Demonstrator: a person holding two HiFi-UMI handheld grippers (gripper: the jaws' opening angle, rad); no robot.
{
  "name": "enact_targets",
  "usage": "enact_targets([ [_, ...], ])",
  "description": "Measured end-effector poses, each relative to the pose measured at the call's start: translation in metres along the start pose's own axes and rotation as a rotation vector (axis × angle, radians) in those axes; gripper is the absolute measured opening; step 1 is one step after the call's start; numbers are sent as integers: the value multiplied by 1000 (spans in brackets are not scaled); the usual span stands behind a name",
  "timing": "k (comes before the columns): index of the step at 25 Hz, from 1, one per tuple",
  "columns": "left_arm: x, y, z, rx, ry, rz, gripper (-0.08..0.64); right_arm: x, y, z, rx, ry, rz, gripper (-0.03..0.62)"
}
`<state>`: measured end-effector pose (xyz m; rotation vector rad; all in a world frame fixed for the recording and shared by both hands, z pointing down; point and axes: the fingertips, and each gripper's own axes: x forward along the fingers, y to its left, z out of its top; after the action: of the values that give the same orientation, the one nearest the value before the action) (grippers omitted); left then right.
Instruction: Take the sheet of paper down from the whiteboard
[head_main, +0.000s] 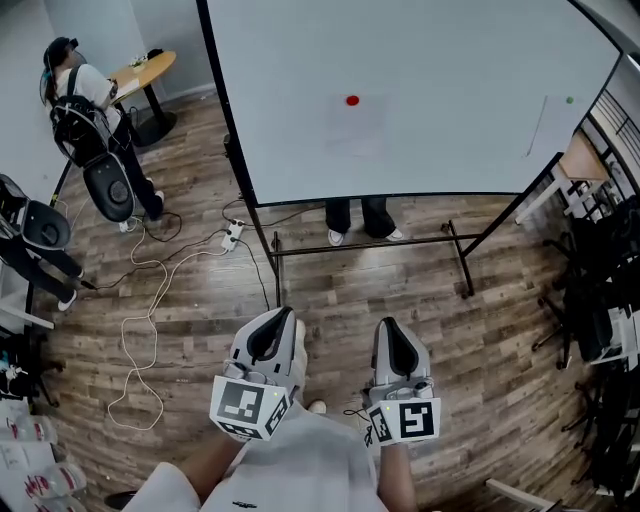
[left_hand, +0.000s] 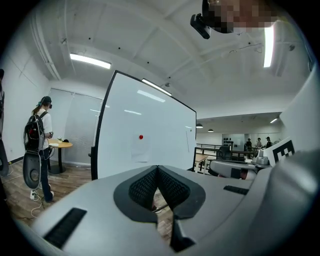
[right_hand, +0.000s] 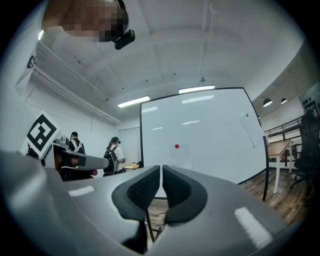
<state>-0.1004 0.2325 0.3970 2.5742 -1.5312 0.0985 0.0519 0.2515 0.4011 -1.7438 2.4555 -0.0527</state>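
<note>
A large whiteboard (head_main: 420, 60) on a black wheeled frame stands ahead. A pale sheet of paper (head_main: 355, 125) hangs near its middle under a red magnet (head_main: 352, 100). Both show in the left gripper view as paper (left_hand: 139, 150) and magnet (left_hand: 141, 136), and in the right gripper view as paper (right_hand: 179, 159) and magnet (right_hand: 176, 146). My left gripper (head_main: 283, 318) and right gripper (head_main: 392, 328) are held side by side, well short of the board. Both are shut with nothing between the jaws.
A second sheet (head_main: 548, 125) hangs slanted at the board's right edge under a green magnet (head_main: 570, 99). Someone's legs (head_main: 360, 217) show behind the board. A person with a backpack (head_main: 85, 110) stands far left by a round table (head_main: 142, 70). Cables (head_main: 150, 300) trail over the wooden floor; chairs (head_main: 600, 300) crowd the right.
</note>
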Motion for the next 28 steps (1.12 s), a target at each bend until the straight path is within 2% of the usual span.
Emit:
enact_targets([
  [10, 129, 51, 33, -8, -13, -60, 6, 126, -50, 12, -17, -10, -24, 25],
  [19, 250, 105, 68, 4, -12, -143, 6, 251, -100, 20, -21, -20, -106, 34],
  [23, 281, 118, 79, 4, -16, -166, 6, 283, -116, 28, -30, -34, -132, 38],
  [28, 297, 121, 83, 4, -18, -174, 6, 296, -124, 30, -44, -23, -128, 41],
])
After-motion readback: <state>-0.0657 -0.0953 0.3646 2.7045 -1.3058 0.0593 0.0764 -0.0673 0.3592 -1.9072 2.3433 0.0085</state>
